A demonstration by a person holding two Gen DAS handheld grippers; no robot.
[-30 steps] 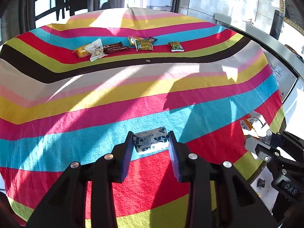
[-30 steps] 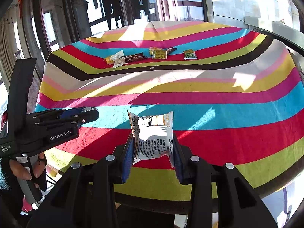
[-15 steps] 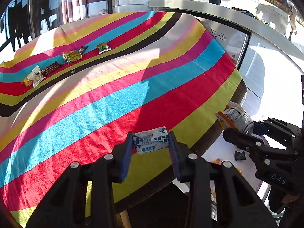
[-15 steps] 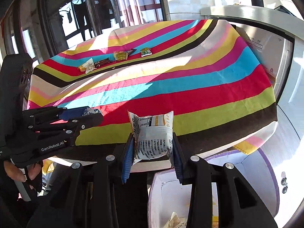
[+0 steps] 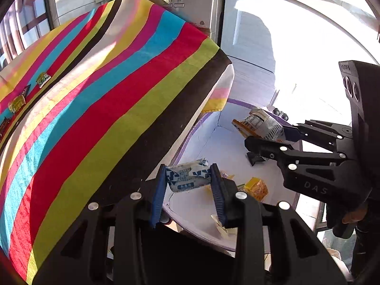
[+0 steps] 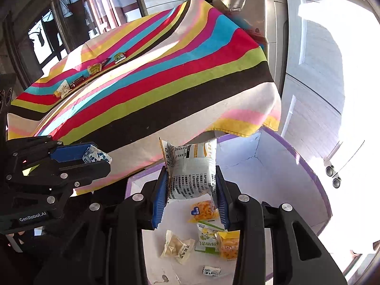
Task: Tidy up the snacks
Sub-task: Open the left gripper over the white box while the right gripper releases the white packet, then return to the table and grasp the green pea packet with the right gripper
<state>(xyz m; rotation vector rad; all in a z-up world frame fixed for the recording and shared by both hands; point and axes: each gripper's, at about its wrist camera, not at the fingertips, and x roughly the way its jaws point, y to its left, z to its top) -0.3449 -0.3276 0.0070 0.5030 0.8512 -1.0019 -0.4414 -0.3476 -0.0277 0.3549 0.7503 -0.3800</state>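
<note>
- The left gripper (image 5: 187, 185) is clenching a small blue-and-white packet (image 5: 186, 177) between its blue pads, low in the centre of the left wrist view; the packet is hanging above the near rim of a white bin with a purple rim (image 5: 197, 121).
- The right gripper (image 6: 191, 190) is grasping a larger white-and-orange snack bag (image 6: 191, 168), upright between its pads at the centre of the right wrist view, above the same bin (image 6: 308, 166).
- In each view the other gripper is showing at the frame's edge — the right one at the right of the left wrist view, the left one at the left of the right wrist view — each with its packet pinched.
- In the bin, five packets are lying in the right wrist view: an orange one (image 6: 204, 211), a green-and-white one (image 6: 207, 237), a yellow-orange one (image 6: 229, 247), a clear pouch of pale pieces (image 6: 177, 247) and a tiny blue-and-white one (image 6: 212, 270). The gripper bodies are covering parts of the bin floor.
- The striped tablecloth (image 6: 166, 76) is filling the upper left — its hem is hanging just over the bin's far rim.
- Far up the cloth a row of snacks (image 6: 95, 67) is lying, about five or six; they are too small to count surely or to read.
</note>
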